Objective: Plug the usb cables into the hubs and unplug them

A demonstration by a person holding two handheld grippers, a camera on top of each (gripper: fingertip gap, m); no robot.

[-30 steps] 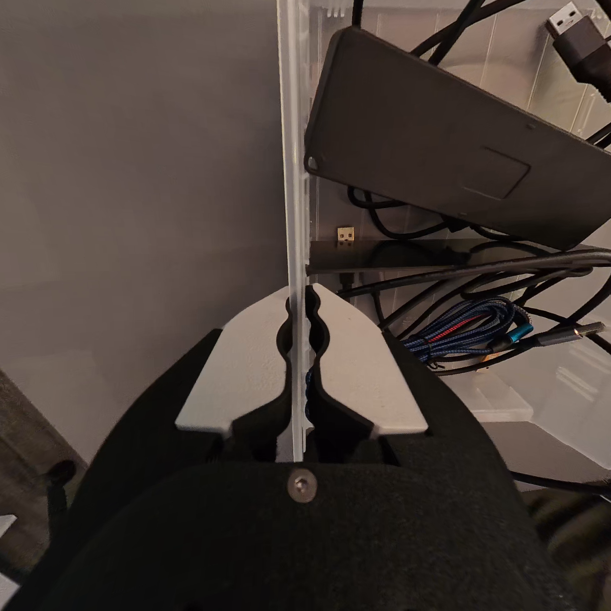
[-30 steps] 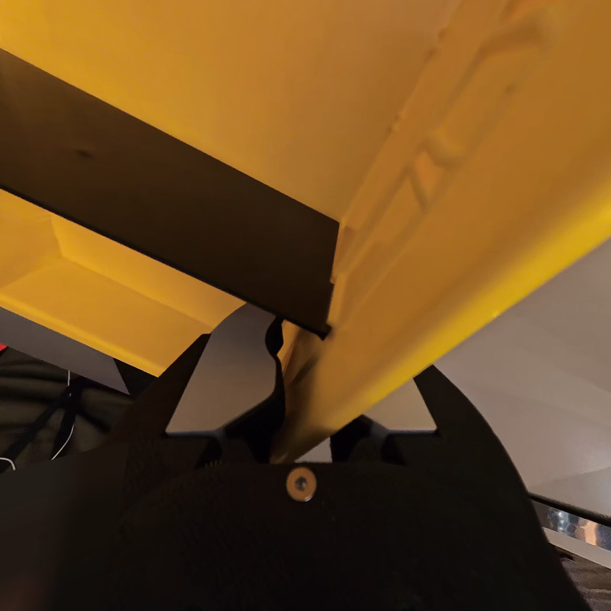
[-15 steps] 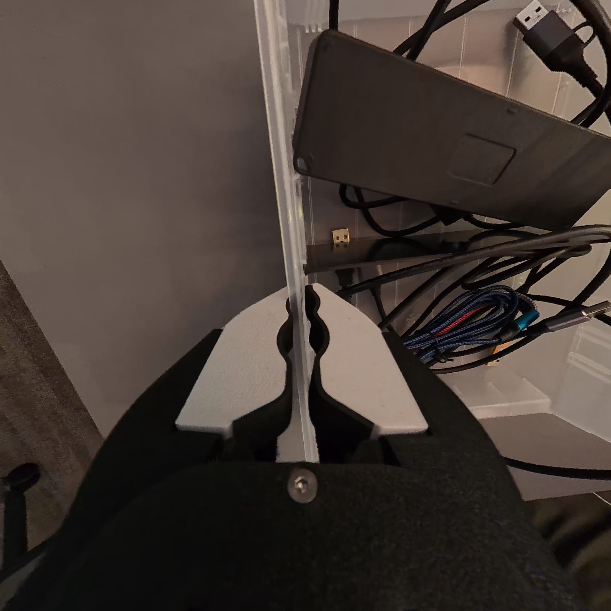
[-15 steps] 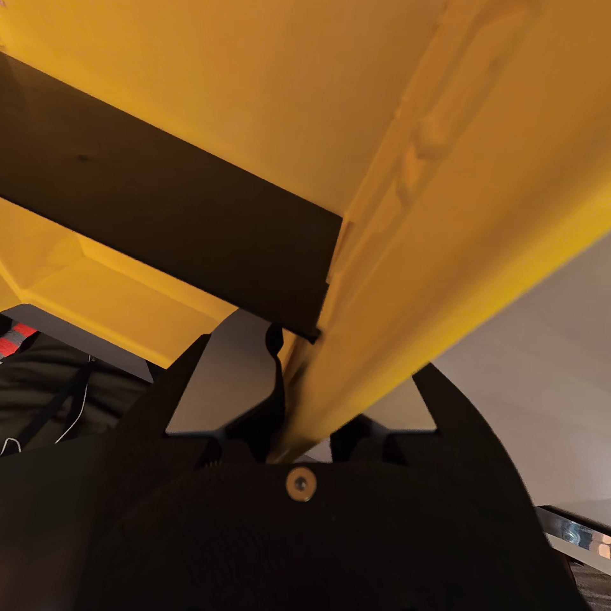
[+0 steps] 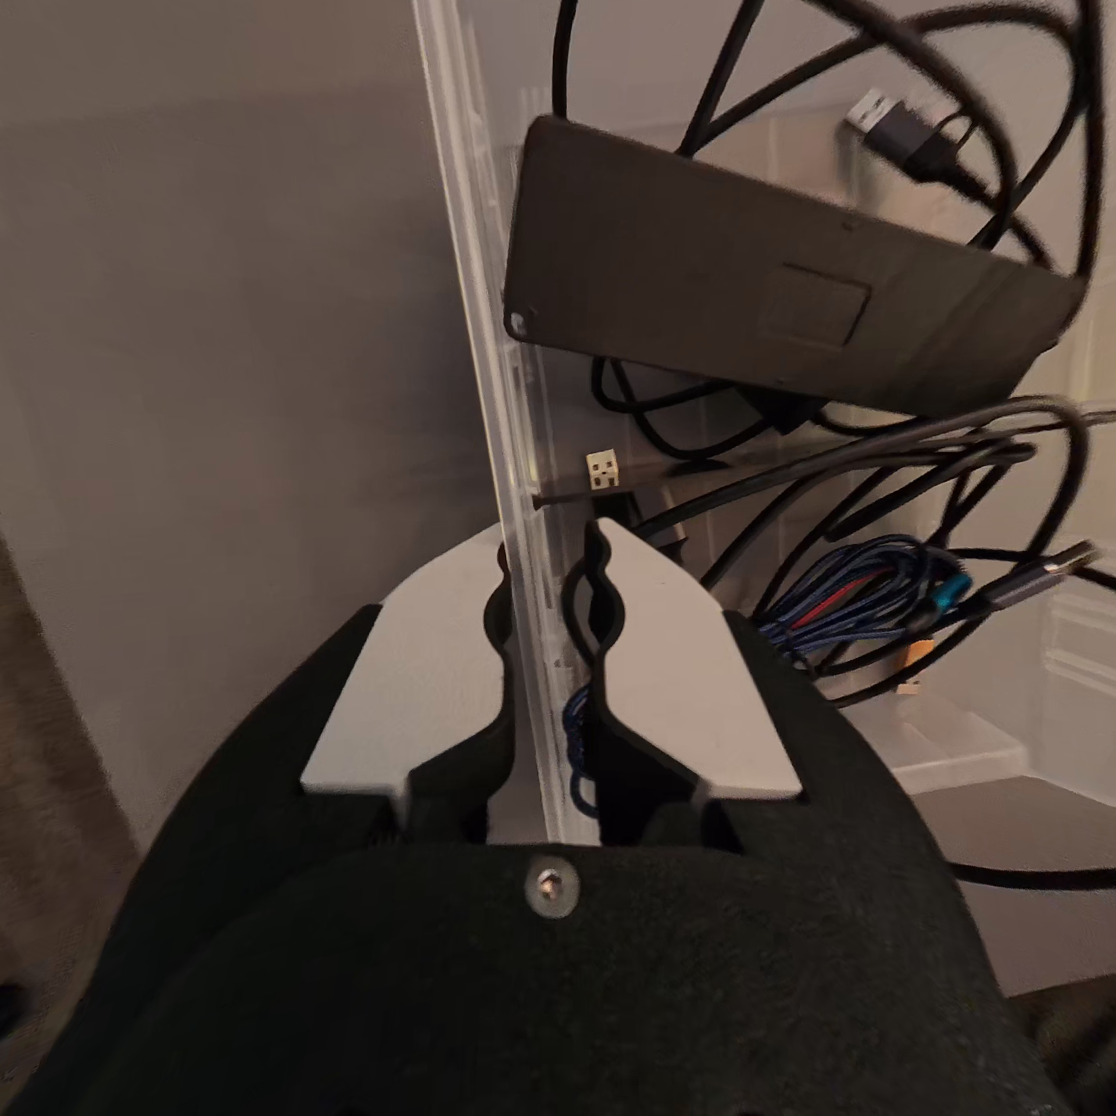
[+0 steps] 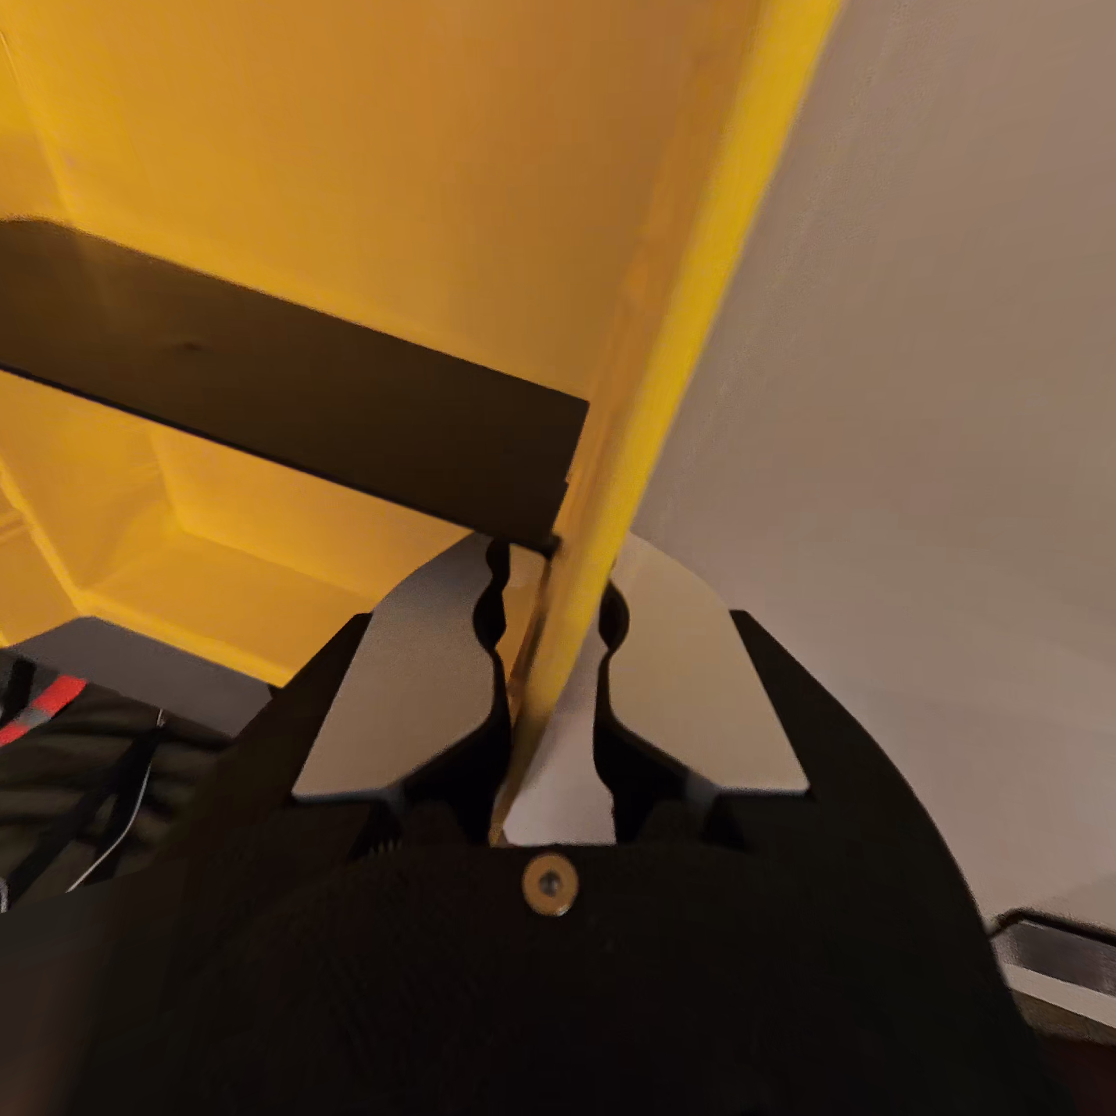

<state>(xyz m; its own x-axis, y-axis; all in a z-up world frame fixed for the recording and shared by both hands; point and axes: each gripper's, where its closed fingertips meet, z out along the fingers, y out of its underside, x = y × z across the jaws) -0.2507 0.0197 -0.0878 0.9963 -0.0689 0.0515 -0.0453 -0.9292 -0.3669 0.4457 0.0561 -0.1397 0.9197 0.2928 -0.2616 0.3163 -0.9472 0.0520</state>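
In the left wrist view, my left gripper (image 5: pixel 546 528) straddles the side wall of a clear plastic bin (image 5: pixel 477 290). Its jaws stand apart, the left finger at the wall and the right one clear of it. Inside the bin lie a flat black hub (image 5: pixel 755 290), several black cables with a USB plug (image 5: pixel 869 115), a blue braided cable bundle (image 5: pixel 845 598) and a grey connector (image 5: pixel 1039 574). In the right wrist view, my right gripper (image 6: pixel 552 561) straddles the rim of a yellow bin (image 6: pixel 694 302), jaws apart, with a gap on each side.
A dark divider strip (image 5: pixel 785 459) crosses the clear bin, with a small light plug (image 5: pixel 602 471) above it. A dark divider (image 6: pixel 302 386) also crosses the yellow bin. A grey surface lies under both bins. Dark fabric with a red strap (image 6: pixel 42 706) is at the lower left. Tip to tip, the grippers are about 70 centimeters apart.
Both grippers were shut on the bin walls and have now opened. Both bins have shifted and turned in view; the yellow rim now stands more upright.
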